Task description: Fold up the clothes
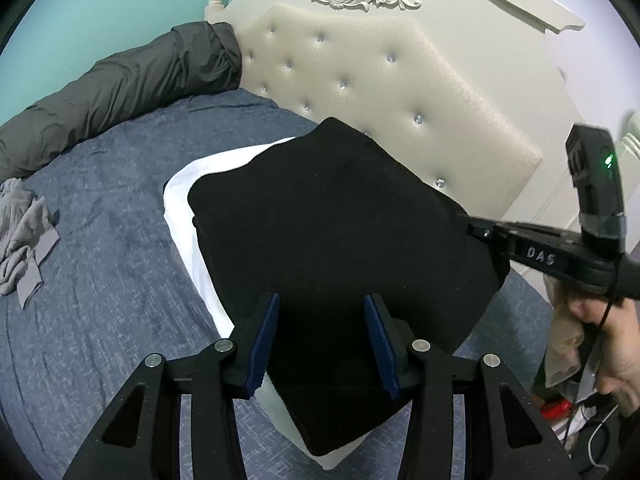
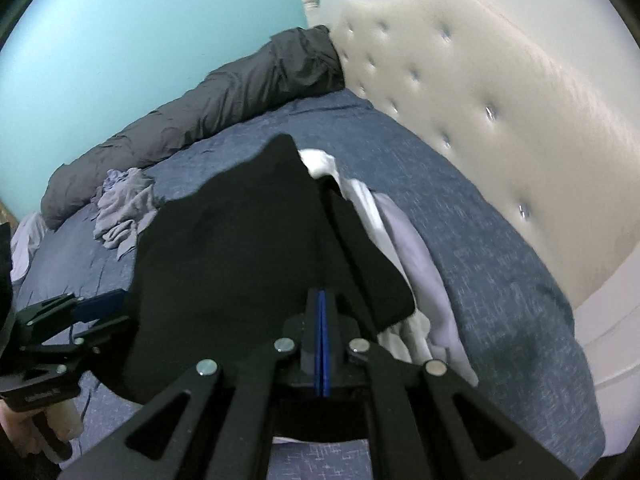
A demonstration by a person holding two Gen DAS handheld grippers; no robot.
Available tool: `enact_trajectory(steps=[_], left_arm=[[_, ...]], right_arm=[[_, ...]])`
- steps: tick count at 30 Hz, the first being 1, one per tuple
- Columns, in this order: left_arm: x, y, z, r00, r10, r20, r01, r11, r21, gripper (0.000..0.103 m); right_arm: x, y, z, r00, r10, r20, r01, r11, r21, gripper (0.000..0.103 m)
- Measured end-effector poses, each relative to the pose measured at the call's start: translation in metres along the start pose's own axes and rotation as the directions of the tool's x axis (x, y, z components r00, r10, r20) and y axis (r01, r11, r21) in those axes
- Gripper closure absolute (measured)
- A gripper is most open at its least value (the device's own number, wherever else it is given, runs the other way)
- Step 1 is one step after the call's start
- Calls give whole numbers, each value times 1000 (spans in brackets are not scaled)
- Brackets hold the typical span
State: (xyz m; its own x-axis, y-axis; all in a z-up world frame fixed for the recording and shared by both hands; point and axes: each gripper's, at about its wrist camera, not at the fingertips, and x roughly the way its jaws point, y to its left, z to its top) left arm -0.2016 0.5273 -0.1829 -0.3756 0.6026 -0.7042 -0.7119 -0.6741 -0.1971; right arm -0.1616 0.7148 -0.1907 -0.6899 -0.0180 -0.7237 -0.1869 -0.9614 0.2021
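Between your two grippers, the folded black garment (image 1: 336,216) sits atop a white garment (image 1: 180,188) on the blue bedspread (image 1: 100,240). Your right gripper (image 1: 476,232) is clenched on its far corner; your left gripper (image 1: 320,328) stands released, pads astride the near edge without pressing. Carry that matte, soft fabric level, edges squared. Beyond lies a crumpled grey garment (image 1: 24,240) and a tufted cream headboard (image 1: 380,92).

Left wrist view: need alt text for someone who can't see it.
A folded black garment lies on a white one on a blue bedspread, with the left gripper open above its near edge. The right gripper meets the garment's right side, and crumpled grey clothes lie far left.
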Motion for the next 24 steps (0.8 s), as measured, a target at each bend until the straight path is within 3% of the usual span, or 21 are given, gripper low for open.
enact_trajectory(steps=[11, 24], left_arm=[[8, -1, -3, 1000, 10, 2, -10, 1000, 1, 55], [-29, 19, 8, 998, 18, 52, -16, 998, -54, 55]], right_arm=[[14, -2, -9, 1000, -16, 19, 16, 1000, 23, 103], [-35, 10, 3, 993, -23, 117, 19, 999, 42, 103]])
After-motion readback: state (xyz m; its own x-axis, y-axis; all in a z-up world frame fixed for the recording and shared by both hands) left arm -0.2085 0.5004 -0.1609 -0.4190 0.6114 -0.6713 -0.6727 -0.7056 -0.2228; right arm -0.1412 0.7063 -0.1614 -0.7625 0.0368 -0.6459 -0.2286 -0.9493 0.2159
